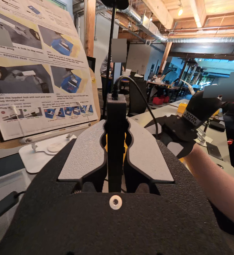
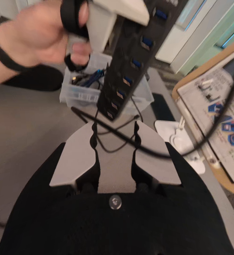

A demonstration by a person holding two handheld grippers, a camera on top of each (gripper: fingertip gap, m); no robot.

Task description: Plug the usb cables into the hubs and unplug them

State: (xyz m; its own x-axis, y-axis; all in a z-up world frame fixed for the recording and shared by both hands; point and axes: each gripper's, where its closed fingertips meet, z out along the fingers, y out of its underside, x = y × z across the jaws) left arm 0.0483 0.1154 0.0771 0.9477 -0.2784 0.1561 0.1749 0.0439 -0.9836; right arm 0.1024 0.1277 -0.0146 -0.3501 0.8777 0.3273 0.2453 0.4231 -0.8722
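At the centre of the left wrist view, the left claw [image 1: 115, 139] is clenched on a long black USB hub [image 1: 116, 124] held upright, a black cable [image 1: 139, 91] plugged into its top end. In the right wrist view, the right claw [image 2: 114, 132] is released and holds nothing; the hub [image 2: 128, 71] hangs above centre, its blue ports in a row. Farther off, a clear bin of cables [image 2: 80, 88] sits on the grey bench [image 2: 24, 117]. An instruction sheet [image 1: 35, 66] with printed text and photos stands at upper left.
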